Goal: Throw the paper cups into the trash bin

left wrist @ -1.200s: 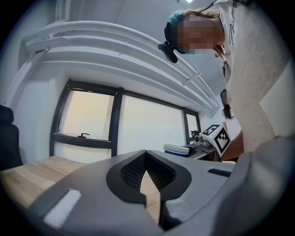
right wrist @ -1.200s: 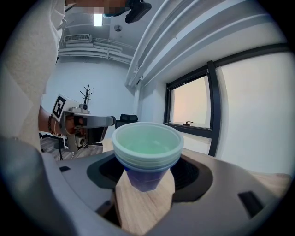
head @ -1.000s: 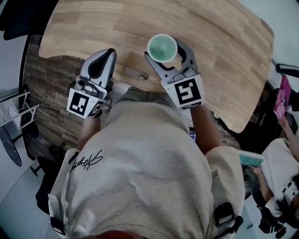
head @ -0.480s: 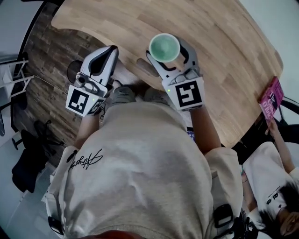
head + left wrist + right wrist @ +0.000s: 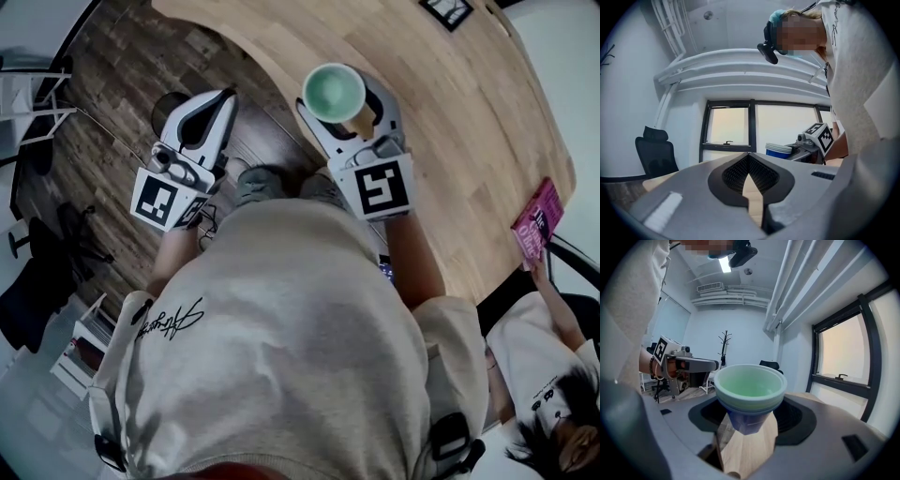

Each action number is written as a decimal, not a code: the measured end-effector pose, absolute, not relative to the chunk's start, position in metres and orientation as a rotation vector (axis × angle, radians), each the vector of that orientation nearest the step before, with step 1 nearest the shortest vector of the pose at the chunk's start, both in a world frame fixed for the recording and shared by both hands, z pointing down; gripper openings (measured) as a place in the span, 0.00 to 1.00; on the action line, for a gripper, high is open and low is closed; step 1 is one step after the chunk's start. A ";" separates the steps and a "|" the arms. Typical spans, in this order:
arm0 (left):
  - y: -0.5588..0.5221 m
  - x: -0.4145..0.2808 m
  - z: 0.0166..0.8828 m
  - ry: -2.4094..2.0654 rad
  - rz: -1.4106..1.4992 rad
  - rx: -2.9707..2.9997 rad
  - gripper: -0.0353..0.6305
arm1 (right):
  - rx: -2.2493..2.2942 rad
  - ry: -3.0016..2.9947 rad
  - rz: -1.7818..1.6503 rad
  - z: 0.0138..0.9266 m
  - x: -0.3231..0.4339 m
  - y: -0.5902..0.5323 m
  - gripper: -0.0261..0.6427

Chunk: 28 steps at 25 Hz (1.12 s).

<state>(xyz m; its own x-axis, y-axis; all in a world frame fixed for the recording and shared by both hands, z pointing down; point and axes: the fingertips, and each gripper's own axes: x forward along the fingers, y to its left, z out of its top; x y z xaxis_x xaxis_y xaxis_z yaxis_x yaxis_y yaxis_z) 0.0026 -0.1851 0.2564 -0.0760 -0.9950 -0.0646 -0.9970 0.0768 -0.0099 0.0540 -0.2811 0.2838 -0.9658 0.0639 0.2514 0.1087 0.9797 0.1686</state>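
A stack of paper cups, blue outside and pale green inside, stands upright between the jaws of my right gripper, which is shut on it. In the right gripper view the cups fill the middle, held low by the jaws of my right gripper. My left gripper hangs to the left over the wooden floor, its jaws shut with nothing between them. In the left gripper view the left gripper points at a window, with the cups off to its right. No trash bin is clearly in view.
The wooden table curves along the right, and the cups hang at its edge. A dark round thing sits on the floor by the left gripper. A seated person at the lower right holds a pink book. A black chair stands near the window.
The table has slid up and to the right in the head view, and more floor shows on the left. Both grippers keep their pose, the right one still holding the cups.
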 end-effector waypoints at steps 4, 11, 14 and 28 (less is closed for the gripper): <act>-0.156 -0.020 0.260 2.311 0.059 -2.049 0.06 | -0.190 -2.879 -0.279 0.286 0.027 -0.254 0.48; -0.105 -0.056 0.260 2.383 0.063 -1.966 0.06 | -0.294 -2.866 -0.314 0.286 -0.020 -0.205 0.48; -0.078 -0.068 0.251 2.409 0.071 -1.927 0.06 | -0.337 -2.862 -0.331 0.276 -0.036 -0.179 0.48; 0.021 -0.150 0.258 2.556 0.082 -1.739 0.06 | -0.552 -2.824 -0.354 0.284 -0.136 -0.084 0.48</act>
